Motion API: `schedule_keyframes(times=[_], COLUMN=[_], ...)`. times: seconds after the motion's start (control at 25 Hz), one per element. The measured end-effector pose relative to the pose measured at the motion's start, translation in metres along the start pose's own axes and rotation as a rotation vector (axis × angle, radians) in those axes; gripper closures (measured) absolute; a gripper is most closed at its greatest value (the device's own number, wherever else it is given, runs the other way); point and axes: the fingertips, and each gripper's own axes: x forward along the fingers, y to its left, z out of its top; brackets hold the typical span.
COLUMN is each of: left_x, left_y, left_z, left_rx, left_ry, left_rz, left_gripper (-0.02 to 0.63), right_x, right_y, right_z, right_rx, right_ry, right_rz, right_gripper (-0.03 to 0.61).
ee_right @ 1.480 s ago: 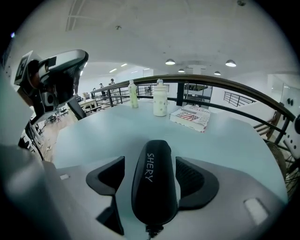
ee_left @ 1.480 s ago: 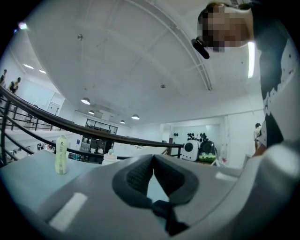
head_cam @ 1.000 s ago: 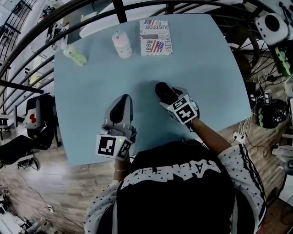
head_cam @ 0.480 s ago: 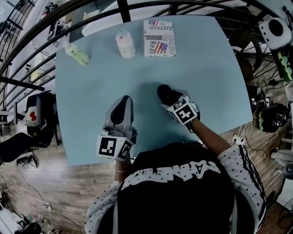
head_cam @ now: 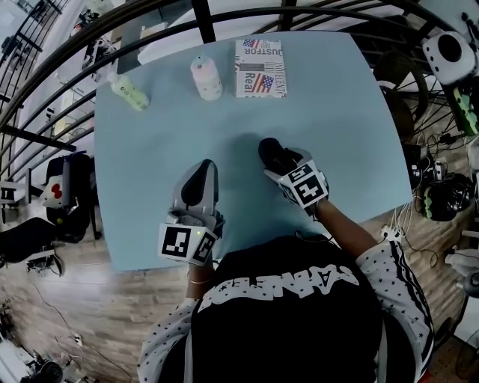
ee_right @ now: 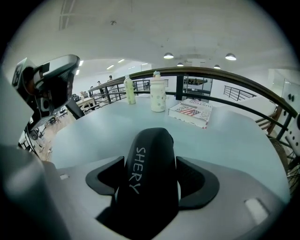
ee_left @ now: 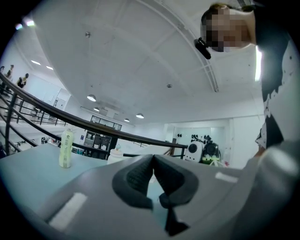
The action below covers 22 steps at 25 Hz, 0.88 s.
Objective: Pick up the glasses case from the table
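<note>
The glasses case (ee_right: 151,173) is black with white lettering and lies lengthwise between the jaws of my right gripper (ee_right: 152,176), which is shut on it. In the head view the glasses case (head_cam: 272,153) pokes out ahead of the right gripper (head_cam: 283,160) over the middle of the light blue table (head_cam: 337,112). My left gripper (head_cam: 200,181) rests at the table's near side with its jaws shut and nothing between them; the left gripper (ee_left: 153,174) points upward in its own view.
A book (head_cam: 259,69) with a flag cover, a white patterned cup (head_cam: 206,78) and a pale green bottle (head_cam: 128,91) sit along the table's far side. A dark railing (head_cam: 202,15) curves behind them. Cables and equipment (head_cam: 441,187) crowd the floor at right.
Both grippers have stayed nearly where they were; only the head view has shifted slightly. The right gripper keeps its hold on the case.
</note>
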Motion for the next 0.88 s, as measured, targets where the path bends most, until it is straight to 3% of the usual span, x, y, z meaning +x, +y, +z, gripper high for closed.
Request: schedule_keyframes(times=[0.88], left_x=[-0.005], left_y=[-0.018], left_z=[0.015], left_rx=[0.043], left_ry=[-0.022], left_rz=[-0.006], left_gripper=[0.614], right_x=[-0.078], right_y=[-0.007], right_z=[0.071], right_rx=[0.080], right_ry=[-0.294], right_rz=[0.013], right_gripper=[0.222])
